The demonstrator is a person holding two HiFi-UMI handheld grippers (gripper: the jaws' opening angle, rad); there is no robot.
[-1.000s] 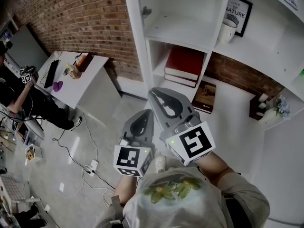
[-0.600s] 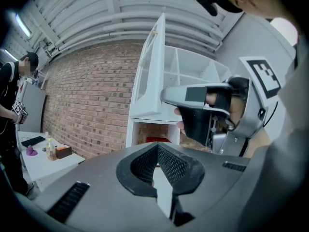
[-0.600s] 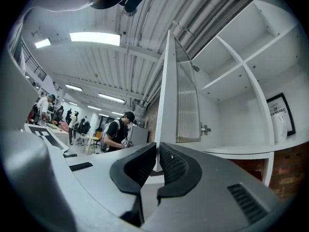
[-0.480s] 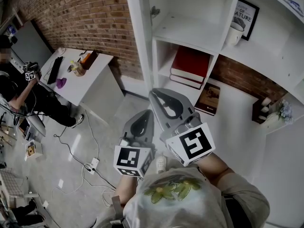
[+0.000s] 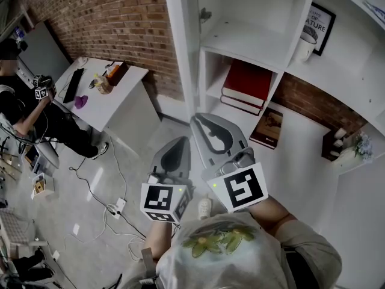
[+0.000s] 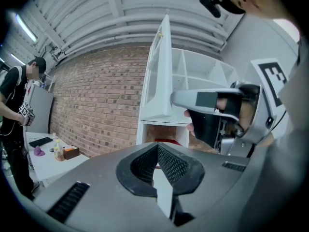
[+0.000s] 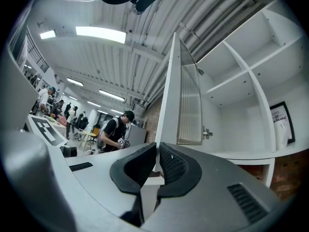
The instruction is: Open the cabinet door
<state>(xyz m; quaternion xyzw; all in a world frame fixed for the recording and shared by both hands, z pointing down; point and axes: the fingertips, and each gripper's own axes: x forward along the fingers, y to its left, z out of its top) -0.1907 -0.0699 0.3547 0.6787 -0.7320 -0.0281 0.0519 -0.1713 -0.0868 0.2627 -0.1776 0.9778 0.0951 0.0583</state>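
The white cabinet door [image 5: 180, 47] stands swung out from the shelf unit, edge-on to me. In the right gripper view it is a tall white edge [image 7: 169, 91] with a ribbed panel and a hinge behind it. My right gripper [image 5: 203, 121] reaches its lower end, and its jaws [image 7: 157, 153] are closed on that edge. My left gripper [image 5: 179, 143] hangs beside and below the right one, away from the door. Its jaws [image 6: 157, 149] meet at the tips with nothing between them. The left gripper view also shows the door [image 6: 161, 81] and the right gripper [image 6: 212, 105].
The open shelves hold red books [image 5: 246, 80], a mug [image 5: 305, 38], a framed print [image 5: 325, 20] and a leaning book [image 5: 267, 127]. At the left are a white desk [image 5: 120, 95], a person [image 5: 24, 113] and floor cables [image 5: 114, 209]. Behind is a brick wall [image 5: 108, 17].
The left gripper has drifted a little down and to the left. The right gripper stays at the door's edge. The shelf unit sits further right in the head view.
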